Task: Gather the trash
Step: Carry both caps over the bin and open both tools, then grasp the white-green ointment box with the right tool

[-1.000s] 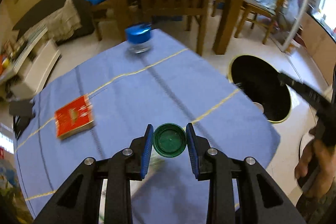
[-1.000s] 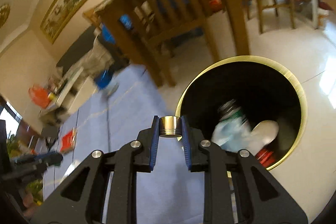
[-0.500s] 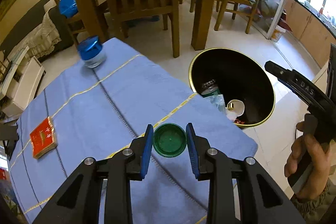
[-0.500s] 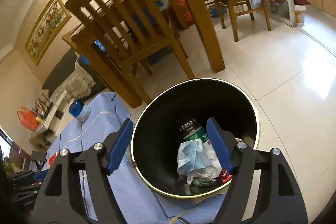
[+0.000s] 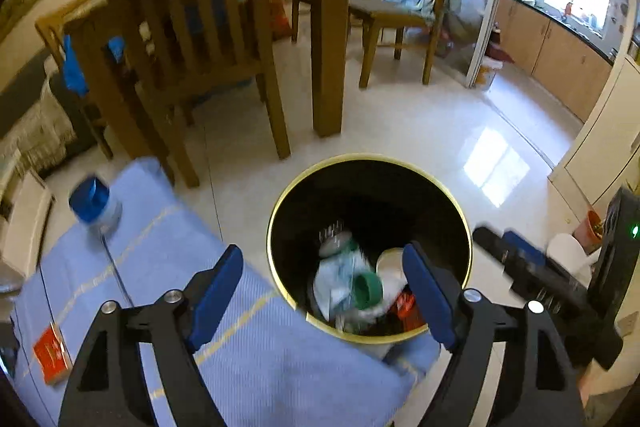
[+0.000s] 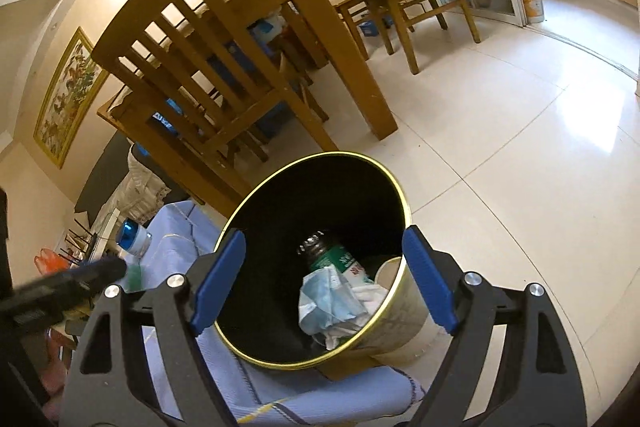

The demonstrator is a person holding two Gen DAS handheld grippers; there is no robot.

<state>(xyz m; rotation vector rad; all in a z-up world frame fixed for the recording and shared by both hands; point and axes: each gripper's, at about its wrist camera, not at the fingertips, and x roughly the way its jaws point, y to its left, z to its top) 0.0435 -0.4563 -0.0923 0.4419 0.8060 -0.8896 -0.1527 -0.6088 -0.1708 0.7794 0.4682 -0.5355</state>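
Tiled floor, one bin (image 5: 276, 227) (one green cap (image 5: 367, 291) inside), both tongs (image 5: 322, 291) (image 6: 322, 281) apart.

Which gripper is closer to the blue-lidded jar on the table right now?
Left. The left gripper hovers at the bin by the table; the jar sits beyond. The right gripper lies farther.

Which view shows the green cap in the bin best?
The left wrist view: the green cap sits in plain sight on the trash inside the bin, below the open left tongs. The right wrist view shows no cap, only the bin's bottle and tissue.
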